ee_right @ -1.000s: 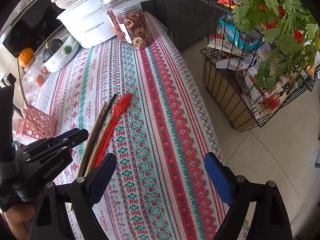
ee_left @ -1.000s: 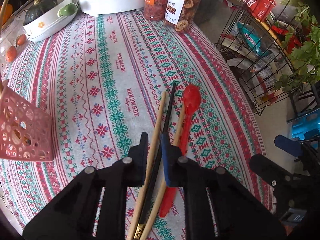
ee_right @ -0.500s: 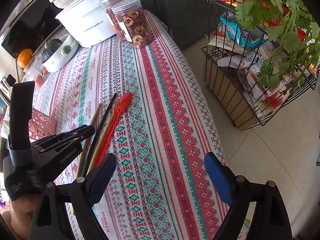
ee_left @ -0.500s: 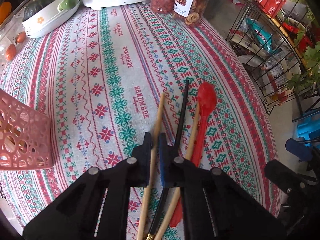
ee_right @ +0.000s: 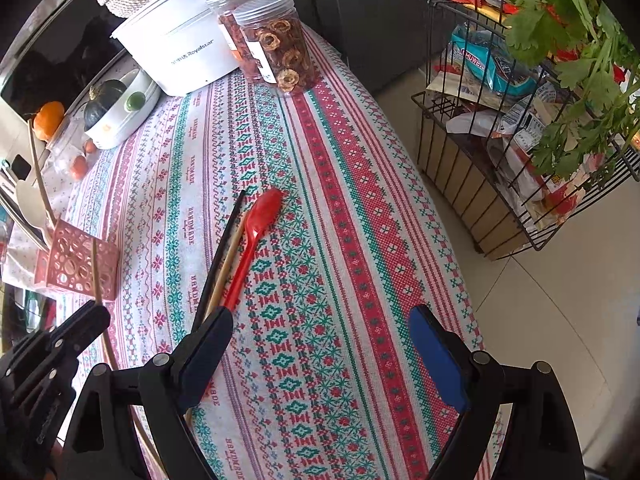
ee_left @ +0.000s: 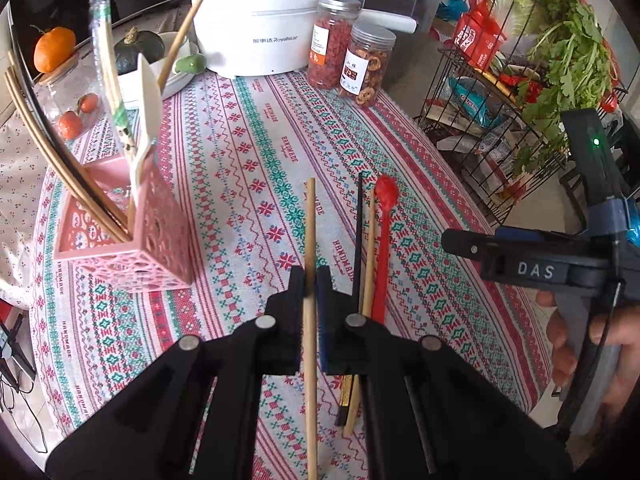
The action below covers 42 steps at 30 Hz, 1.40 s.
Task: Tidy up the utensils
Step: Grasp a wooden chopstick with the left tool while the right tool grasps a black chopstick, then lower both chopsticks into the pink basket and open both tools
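- The left gripper (ee_left: 311, 280) is clamped on a single pale wooden chopstick (ee_left: 309, 232), pads pinching it about midway, its tip clear of the cloth-covered bench (ee_left: 256, 168) and both ends free.
- First worry: the hold is thin and the stick is long, so it could pivot or slide between the pads if swung quickly toward the holder.
- The pink lattice holder (ee_left: 140, 236) stands to the left on the bench and is crowded: several chopsticks, a wrapped pair and a pale spatula lean out of it.
- Second worry: those leaning handles fan across the opening, so a stick coming in at a slant could catch on them, or knock the light holder over.
- Third worry: if the lower end strikes the rim, I judge the stick would twist out of the grip.
- The right gripper (ee_right: 320, 356) hangs with its jaws wide apart and nothing between them, above the bench just right of the remaining pile.
- Left lying on the cloth, touching side by side: a black chopstick (ee_right: 224, 248), another wooden chopstick (ee_right: 230, 258) and a red spoon (ee_right: 256, 236).
- The held chopstick looks plain, straight, round and unvarnished.
- The black one is slimmer, with a gold band at its near end in the left wrist view; the red spoon is glossy plastic, its bowl pointing away.
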Tool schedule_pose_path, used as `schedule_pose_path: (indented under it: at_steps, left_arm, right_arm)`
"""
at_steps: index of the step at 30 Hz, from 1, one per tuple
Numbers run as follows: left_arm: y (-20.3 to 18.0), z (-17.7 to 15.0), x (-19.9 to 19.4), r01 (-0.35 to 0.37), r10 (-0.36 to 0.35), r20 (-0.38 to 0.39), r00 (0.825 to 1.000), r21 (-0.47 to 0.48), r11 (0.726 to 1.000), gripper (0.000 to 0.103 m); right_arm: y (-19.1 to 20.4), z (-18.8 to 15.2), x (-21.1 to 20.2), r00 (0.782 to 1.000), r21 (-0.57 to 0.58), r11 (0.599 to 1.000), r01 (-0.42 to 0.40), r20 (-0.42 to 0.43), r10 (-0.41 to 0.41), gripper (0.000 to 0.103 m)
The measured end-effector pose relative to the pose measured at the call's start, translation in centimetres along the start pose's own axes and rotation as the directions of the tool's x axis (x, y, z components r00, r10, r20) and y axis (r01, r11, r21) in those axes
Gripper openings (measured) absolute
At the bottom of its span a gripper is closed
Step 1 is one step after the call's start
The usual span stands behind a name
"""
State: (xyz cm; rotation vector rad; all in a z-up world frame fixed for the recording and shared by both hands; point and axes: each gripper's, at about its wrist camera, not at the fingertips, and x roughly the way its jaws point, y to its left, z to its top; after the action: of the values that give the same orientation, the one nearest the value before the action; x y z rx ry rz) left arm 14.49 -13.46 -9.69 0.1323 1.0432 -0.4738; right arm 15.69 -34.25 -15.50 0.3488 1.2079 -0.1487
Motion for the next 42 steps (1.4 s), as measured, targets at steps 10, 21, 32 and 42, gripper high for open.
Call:
schedule_pose_path:
  at_steps: [10, 21, 32, 42]
  left_arm:
    - [4.8, -3.5, -5.2, 0.049, -0.043, 0.071, 0.997, -0.083, 0.995, 0.007]
    - [9.2, -4.3, -7.0, 0.044, -0.028, 0.105, 0.994, -0.149, 0.988, 0.007]
    - [10.9, -4.6, -7.2, 0.033, -0.013, 0.107, 0.994, -0.181, 0.983, 0.007]
    - [11.9, -5.1, -8.4, 0.003, 0.030, 0.149, 0.988, -0.212, 0.977, 0.007]
  right_arm:
    - [5.1, 0.7, 1.6, 0.996, -0.059, 0.994, -0.094, -0.001, 0.094, 0.078]
    - [8.6, 2.8, 5.3, 0.994, -0.090, 0.990, -0.110, -0.030, 0.108, 0.017]
    - [11.4, 2.3, 7.6, 0.993, -0.209, 0.972, 0.112, -0.020, -0.119, 0.013]
    - [13.3, 0.7, 5.0, 0.997, -0.242, 0.968, 0.062, 0.060, -0.048, 0.005]
